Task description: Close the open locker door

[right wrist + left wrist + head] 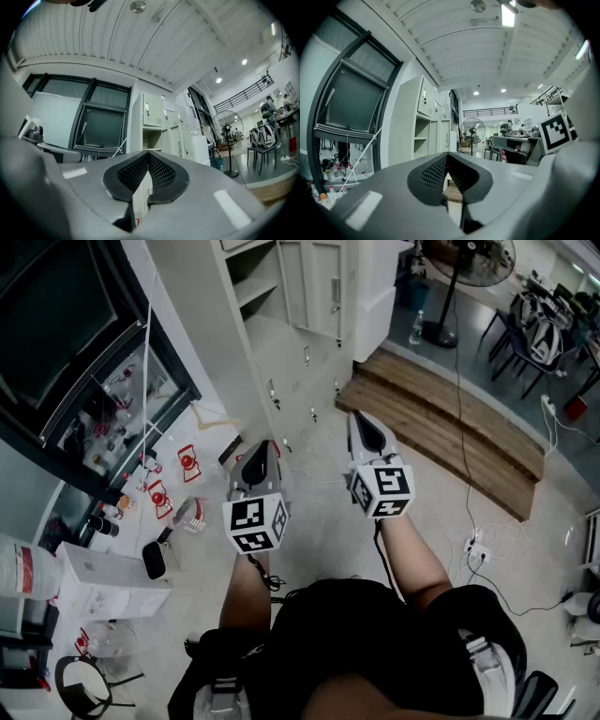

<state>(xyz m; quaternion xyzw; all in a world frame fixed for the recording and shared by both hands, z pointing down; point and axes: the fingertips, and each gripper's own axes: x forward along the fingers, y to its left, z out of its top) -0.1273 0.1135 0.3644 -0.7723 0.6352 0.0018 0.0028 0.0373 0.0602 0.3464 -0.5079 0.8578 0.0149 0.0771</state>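
A tall grey-white bank of lockers (281, 343) stands ahead of me. One upper compartment (249, 276) is open, showing a shelf, and its door (323, 287) stands swung out to the right of it. The same open compartment (421, 140) shows in the left gripper view, and again (152, 139) in the right gripper view. My left gripper (265, 446) and right gripper (361, 420) are held side by side, well short of the lockers and pointing at them. Both sets of jaws meet at the tips with nothing between them.
A low wooden platform (441, 418) lies to the right of the lockers. Behind it are a standing fan (467, 263) and chairs (534, 334). A power strip with cables (478, 545) lies on the floor at the right. A dark window frame (84, 362), small bottles (150, 493) and a white box (103, 582) are at the left.
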